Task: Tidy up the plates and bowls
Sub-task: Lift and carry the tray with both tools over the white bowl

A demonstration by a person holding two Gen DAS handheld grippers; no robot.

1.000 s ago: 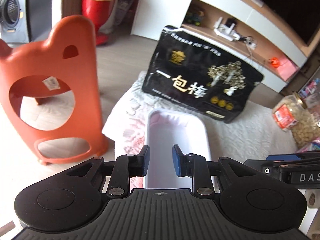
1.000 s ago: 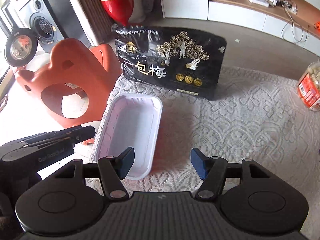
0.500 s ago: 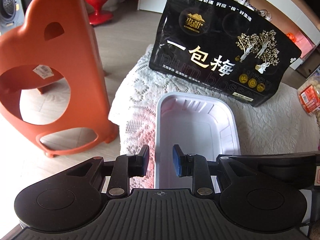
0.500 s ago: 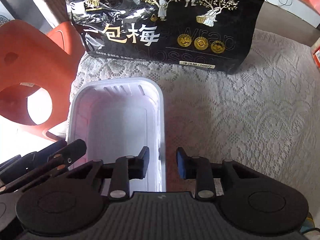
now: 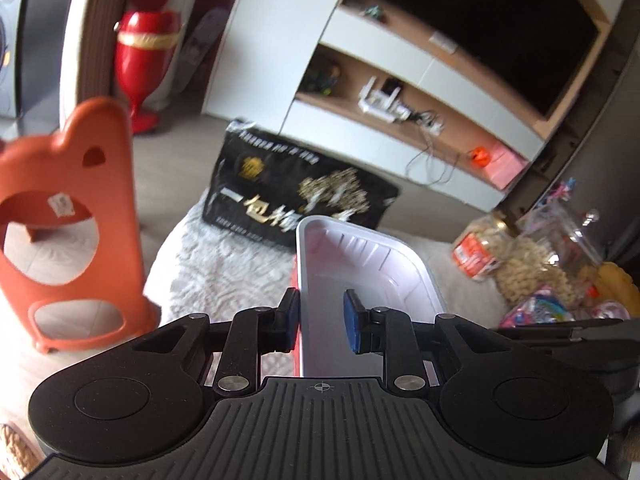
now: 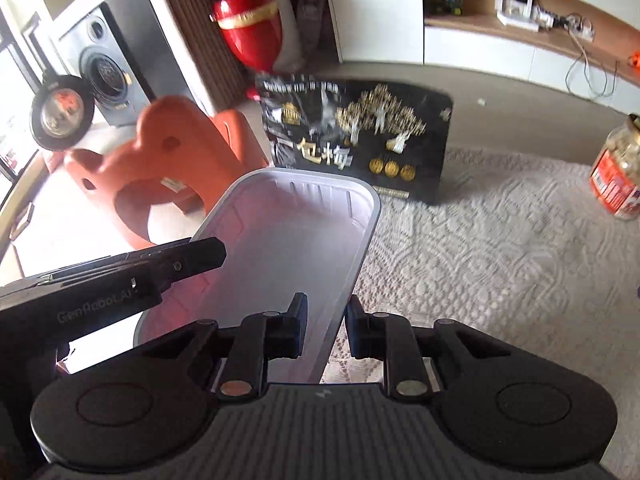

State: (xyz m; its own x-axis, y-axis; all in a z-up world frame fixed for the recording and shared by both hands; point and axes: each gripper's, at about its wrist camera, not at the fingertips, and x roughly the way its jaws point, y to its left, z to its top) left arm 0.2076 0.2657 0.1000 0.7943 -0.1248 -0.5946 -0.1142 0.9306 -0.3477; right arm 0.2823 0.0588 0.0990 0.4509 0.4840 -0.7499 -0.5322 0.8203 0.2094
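A white rectangular plastic tray (image 5: 360,280) is held up off the lace cloth (image 6: 500,248) by both grippers. My left gripper (image 5: 320,320) is shut on the tray's left wall, one finger outside and one inside. My right gripper (image 6: 326,330) is shut on the tray's right wall (image 6: 352,264). The tray (image 6: 288,240) is empty and tilts up at its far end. The left gripper's body (image 6: 112,280) shows at the tray's left side in the right wrist view.
A black snack bag (image 5: 296,196) stands on the cloth behind the tray. An orange plastic stool (image 5: 68,232) stands on the floor to the left. A jar of nuts (image 6: 618,172) and several snack packets (image 5: 560,280) lie to the right.
Both grippers have lifted the tray off the cloth and pulled back. The black bag now looks farther away and more of the room shows.
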